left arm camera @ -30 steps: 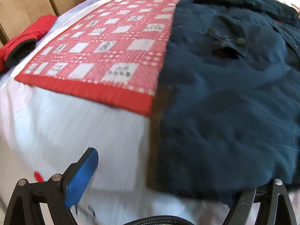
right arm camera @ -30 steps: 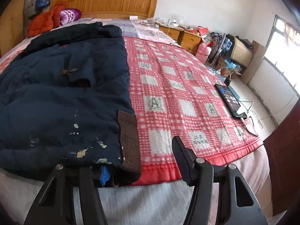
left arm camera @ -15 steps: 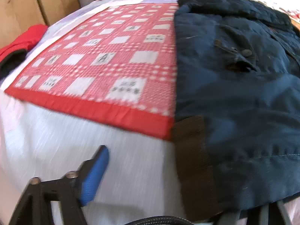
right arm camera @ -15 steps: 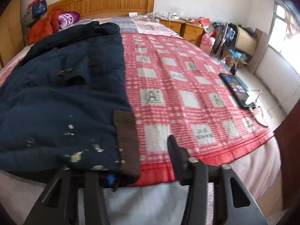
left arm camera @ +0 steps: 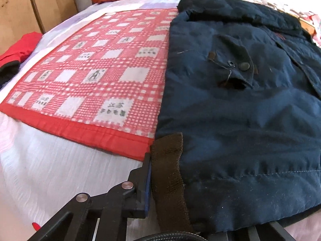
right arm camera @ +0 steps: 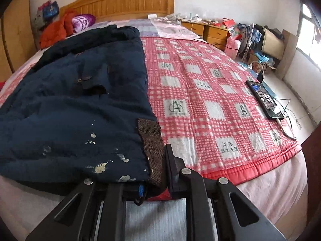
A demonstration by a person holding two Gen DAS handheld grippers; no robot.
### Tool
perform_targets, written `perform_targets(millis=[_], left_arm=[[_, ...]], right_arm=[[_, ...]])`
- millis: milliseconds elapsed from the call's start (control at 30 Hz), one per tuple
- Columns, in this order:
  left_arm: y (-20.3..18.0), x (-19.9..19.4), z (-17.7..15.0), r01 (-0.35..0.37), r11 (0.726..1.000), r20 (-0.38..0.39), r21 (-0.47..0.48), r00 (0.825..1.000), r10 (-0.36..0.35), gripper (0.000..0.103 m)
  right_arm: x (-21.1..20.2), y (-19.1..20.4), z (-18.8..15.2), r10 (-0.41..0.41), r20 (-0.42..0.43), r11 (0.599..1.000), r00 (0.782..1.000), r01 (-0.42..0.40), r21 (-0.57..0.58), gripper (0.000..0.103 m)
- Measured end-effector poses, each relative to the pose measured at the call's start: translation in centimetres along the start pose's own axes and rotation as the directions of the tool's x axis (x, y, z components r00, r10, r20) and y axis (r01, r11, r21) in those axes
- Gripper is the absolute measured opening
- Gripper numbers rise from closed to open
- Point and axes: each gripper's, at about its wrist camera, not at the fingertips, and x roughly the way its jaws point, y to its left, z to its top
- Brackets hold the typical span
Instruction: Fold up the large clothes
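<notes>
Padded navy-blue jacket [left arm camera: 240, 120]: plain dark blue, pale paint-like flecks near the hem (right wrist view), brown ribbed knit cuff bands [right arm camera: 151, 140]. Red-and-white checked quilted blanket [right arm camera: 210, 110]: white squares carrying dark printed logos and characters, solid red border. White crinkled bedsheet [left arm camera: 60, 170] below. Black metal tool arms, blue pads [left arm camera: 148, 182]. Orange-brown wooden headboard [right arm camera: 128, 2]. Black phone [right arm camera: 264, 98].

Count on the bed: we see 1 of nearly everything.
1 navy jacket [right arm camera: 76, 108] w/ 2 brown knit cuffs [right arm camera: 151, 146], 1 per tool; 1 red-check blanket [right arm camera: 210, 100]; 1 phone [right arm camera: 264, 99] at the blanket's edge; 1 wood headboard [right arm camera: 124, 4]; 2 tools, left tool [left arm camera: 170, 196] & right tool [right arm camera: 154, 178].
</notes>
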Motion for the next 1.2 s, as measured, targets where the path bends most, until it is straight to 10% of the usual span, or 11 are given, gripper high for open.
perform_targets(millis=[367, 700, 967, 1200], left_arm=[[-0.5, -3.8, 4.5, -0.07, 0.997, -0.061, 0.026, 0.996, 0.071, 0.017], [-0.2, -8.6, 12.8, -0.065, 0.997, -0.077, 0.037, 0.995, 0.068, 0.017], [1.8, -5.8, 27.7, 0.099, 0.989, -0.032, 0.115, 0.995, -0.095, 0.017], [-1.4, 0.2, 42.0, 0.053, 0.983, 0.008, 0.176, 0.998, -0.055, 0.017]], right_arm=[[-3.2, -0.5, 4.3, 0.049, -0.026, 0.995, 0.998, -0.051, -0.09, 0.017], [-9.0, 0.2, 15.6, 0.042, -0.024, 0.976, 0.999, -0.047, -0.212, 0.017], [-10.7, 5.2, 29.6, -0.062, 0.051, 0.963, 0.997, 0.073, -0.258, 0.017], [-2.5, 5.7, 45.2, -0.019, 0.138, 0.955, 0.99, 0.059, -0.291, 0.017]])
